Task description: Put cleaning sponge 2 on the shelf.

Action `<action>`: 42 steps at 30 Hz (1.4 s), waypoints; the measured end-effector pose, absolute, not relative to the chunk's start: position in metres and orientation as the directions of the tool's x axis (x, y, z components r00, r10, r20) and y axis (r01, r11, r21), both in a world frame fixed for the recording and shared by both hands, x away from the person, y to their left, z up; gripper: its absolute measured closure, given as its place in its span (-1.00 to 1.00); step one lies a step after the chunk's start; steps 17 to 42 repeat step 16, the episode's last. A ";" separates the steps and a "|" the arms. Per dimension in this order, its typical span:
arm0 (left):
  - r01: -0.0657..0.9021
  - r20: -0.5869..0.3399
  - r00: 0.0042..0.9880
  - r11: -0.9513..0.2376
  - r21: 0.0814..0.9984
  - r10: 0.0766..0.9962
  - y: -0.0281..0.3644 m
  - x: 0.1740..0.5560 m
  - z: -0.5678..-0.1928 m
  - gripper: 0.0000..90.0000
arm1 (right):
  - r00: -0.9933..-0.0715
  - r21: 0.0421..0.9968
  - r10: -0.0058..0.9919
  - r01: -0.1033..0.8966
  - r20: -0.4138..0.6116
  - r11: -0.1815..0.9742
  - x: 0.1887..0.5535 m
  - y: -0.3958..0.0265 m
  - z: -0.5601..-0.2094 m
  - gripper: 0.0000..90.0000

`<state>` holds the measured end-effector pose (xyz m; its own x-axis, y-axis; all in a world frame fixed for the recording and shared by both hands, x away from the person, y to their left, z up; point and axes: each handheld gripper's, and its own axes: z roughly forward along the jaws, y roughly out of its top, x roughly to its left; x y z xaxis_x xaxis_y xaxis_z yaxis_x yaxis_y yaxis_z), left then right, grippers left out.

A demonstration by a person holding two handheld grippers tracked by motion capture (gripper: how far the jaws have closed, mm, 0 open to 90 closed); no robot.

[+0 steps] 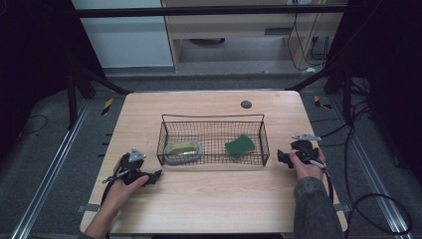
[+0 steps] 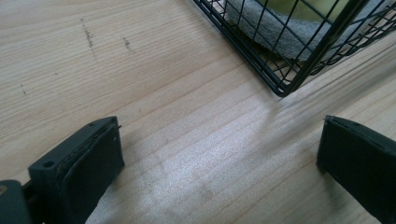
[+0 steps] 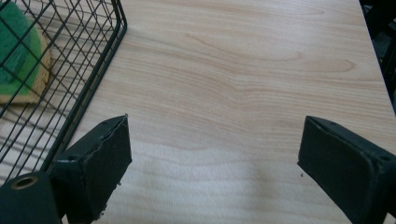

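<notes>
Basket (image 1: 213, 119) sits between your two grippers, with a green sponge (image 1: 240, 146) and a grey-and-yellow one (image 1: 183, 150) inside. Your left gripper (image 1: 153, 175) rests just by its near corner, your right gripper (image 1: 281, 158) beside its end. Both are spread wide and hold nothing, so either can reach in.

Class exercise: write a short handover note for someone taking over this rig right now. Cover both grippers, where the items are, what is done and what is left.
Left gripper: open, holding nothing, on the table by the wire basket's front left corner.
Right gripper: open, holding nothing, beside the basket's right end.
Green sponge: inside the basket, right side.
Grey-edged yellow-green sponge: inside the basket, left side.
Done: both sponges lie in the basket.
Left: nothing is gripped; probably lifting the sponges out or moving the basket.
</notes>
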<state>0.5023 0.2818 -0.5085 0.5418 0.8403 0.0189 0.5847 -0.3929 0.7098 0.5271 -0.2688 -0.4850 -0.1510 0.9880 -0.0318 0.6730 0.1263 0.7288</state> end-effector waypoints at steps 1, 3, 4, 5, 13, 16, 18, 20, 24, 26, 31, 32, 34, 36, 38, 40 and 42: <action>0.585 0.019 0.542 -0.393 0.709 0.840 0.282 0.502 -0.508 -1.00 | -0.148 0.733 0.988 0.668 -0.032 0.124 0.529 -0.268 -0.487 -0.78; 0.585 0.019 0.542 -0.393 0.710 0.840 0.282 0.502 -0.508 -1.00 | -0.138 0.736 0.990 0.668 -0.028 0.113 0.532 -0.265 -0.490 -0.77; 0.585 0.019 0.542 -0.393 0.710 0.840 0.282 0.502 -0.508 -1.00 | -0.138 0.736 0.990 0.668 -0.028 0.113 0.532 -0.265 -0.490 -0.77; 0.585 0.019 0.542 -0.393 0.710 0.840 0.282 0.502 -0.508 -1.00 | -0.144 0.732 0.989 0.670 -0.036 0.124 0.534 -0.263 -0.494 -0.77; 0.585 0.019 0.542 -0.393 0.710 0.840 0.282 0.502 -0.508 -1.00 | -0.150 0.711 0.988 0.690 -0.044 0.137 0.538 -0.255 -0.506 -0.81; 0.585 0.019 0.542 -0.393 0.710 0.840 0.282 0.502 -0.508 -1.00 | -0.152 0.716 0.988 0.689 -0.009 0.113 0.540 -0.256 -0.508 -0.86; 0.585 0.019 0.542 -0.393 0.710 0.840 0.282 0.502 -0.508 -1.00 | -0.152 0.716 0.988 0.689 -0.009 0.113 0.540 -0.256 -0.508 -0.86; 0.585 0.019 0.542 -0.393 0.710 0.840 0.282 0.502 -0.508 -1.00 | -0.152 0.716 0.988 0.689 -0.009 0.113 0.540 -0.256 -0.508 -0.86; 0.585 0.019 0.542 -0.393 0.710 0.840 0.282 0.502 -0.508 -1.00 | -0.152 0.716 0.988 0.689 -0.009 0.113 0.540 -0.256 -0.508 -0.86; 0.585 0.019 0.542 -0.393 0.710 0.840 0.282 0.502 -0.508 -1.00 | -0.152 0.716 0.988 0.689 -0.009 0.113 0.540 -0.256 -0.508 -0.86; 0.585 0.019 0.542 -0.393 0.710 0.840 0.282 0.502 -0.508 -1.00 | -0.152 0.716 0.988 0.689 -0.009 0.113 0.540 -0.256 -0.508 -0.86; 0.585 0.019 0.542 -0.393 0.710 0.840 0.282 0.502 -0.508 -1.00 | -0.152 0.716 0.988 0.689 -0.009 0.113 0.540 -0.256 -0.508 -0.86; 0.585 0.019 0.542 -0.393 0.710 0.840 0.282 0.502 -0.508 -1.00 | -0.152 0.716 0.988 0.689 -0.009 0.113 0.540 -0.256 -0.508 -0.86; 0.585 0.019 0.542 -0.393 0.710 0.840 0.282 0.502 -0.508 -1.00 | -0.152 0.716 0.988 0.689 -0.009 0.113 0.540 -0.256 -0.508 -0.86; 0.585 0.019 0.542 -0.393 0.710 0.840 0.282 0.502 -0.508 -1.00 | -0.152 0.716 0.988 0.689 -0.009 0.113 0.540 -0.256 -0.508 -0.86; 0.585 0.019 0.542 -0.393 0.710 0.840 0.282 0.502 -0.508 -1.00 | -0.152 0.716 0.988 0.689 -0.009 0.113 0.540 -0.256 -0.508 -0.86; 0.585 0.019 0.542 -0.393 0.710 0.840 0.282 0.502 -0.508 -1.00 | -0.152 0.716 0.988 0.689 -0.009 0.113 0.540 -0.256 -0.508 -0.86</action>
